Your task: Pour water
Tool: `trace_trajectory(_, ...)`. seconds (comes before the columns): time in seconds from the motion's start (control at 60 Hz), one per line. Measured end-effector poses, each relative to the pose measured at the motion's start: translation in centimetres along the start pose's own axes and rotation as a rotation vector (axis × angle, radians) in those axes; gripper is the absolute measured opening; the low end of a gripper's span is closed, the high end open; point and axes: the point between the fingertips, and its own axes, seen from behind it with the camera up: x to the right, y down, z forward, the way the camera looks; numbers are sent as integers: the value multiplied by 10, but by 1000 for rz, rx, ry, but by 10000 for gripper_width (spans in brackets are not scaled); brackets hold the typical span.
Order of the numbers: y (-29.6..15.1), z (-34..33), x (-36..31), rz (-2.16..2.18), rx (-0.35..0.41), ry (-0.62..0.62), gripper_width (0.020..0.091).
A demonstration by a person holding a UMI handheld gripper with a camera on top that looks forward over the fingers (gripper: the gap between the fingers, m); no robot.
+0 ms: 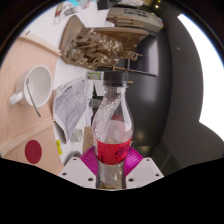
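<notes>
Off to my left a crumpled clear plastic wrapper [72, 103] lies on the table [25, 70]. Further ahead sits a heap of brownish dried stuff [95, 47], with papers [135, 15] beyond it.

1 bottle [112, 120], clear plastic, red liquid inside, between fingers of 1 gripper [112, 172]. 2 fingers, 2 pink pads [92, 160], both pressed on bottle. 1 white cup [35, 88] left of bottle, 1 spoon [33, 97] in it. 1 crumpled wrapper [72, 105] between cup and bottle. 1 pile of dried brown stuff [92, 45] beyond bottle, piece count cannot tell. 1 red round thing [33, 151] left of bottle, near gripper. 1 table [20, 65], light top.
</notes>
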Motion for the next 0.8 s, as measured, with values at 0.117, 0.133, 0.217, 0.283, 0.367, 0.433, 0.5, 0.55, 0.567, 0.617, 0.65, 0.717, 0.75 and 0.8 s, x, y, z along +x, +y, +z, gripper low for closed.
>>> trace_trajectory(0.117, 22, -12, 2, 379, -30, -95, 284)
trace_trajectory(0.133, 25, -12, 1, 426, -34, -112, 284)
trace_trajectory(0.217, 36, -16, -10, 663, -56, -189, 284)
trace_trajectory(0.283, 40, -20, -29, 856, -69, -269, 283)
trace_trajectory(0.367, 38, -23, -58, 1077, -82, -362, 283)
trace_trajectory(0.433, 39, -22, -80, 1231, -69, -430, 284)
trace_trajectory(0.5, 38, -18, -103, 1358, -60, -489, 284)
trace_trajectory(0.55, 33, -17, -119, 1431, -67, -516, 284)
trace_trajectory(0.567, 34, -16, -124, 1448, -62, -525, 284)
trace_trajectory(0.617, 36, -12, -137, 1476, -50, -531, 283)
trace_trajectory(0.65, 36, -10, -145, 1481, -43, -541, 288)
trace_trajectory(0.717, 36, -6, -160, 1494, -33, -560, 288)
trace_trajectory(0.75, 34, -6, -166, 1499, -30, -569, 287)
trace_trajectory(0.8, 33, -5, -175, 1506, -20, -581, 305)
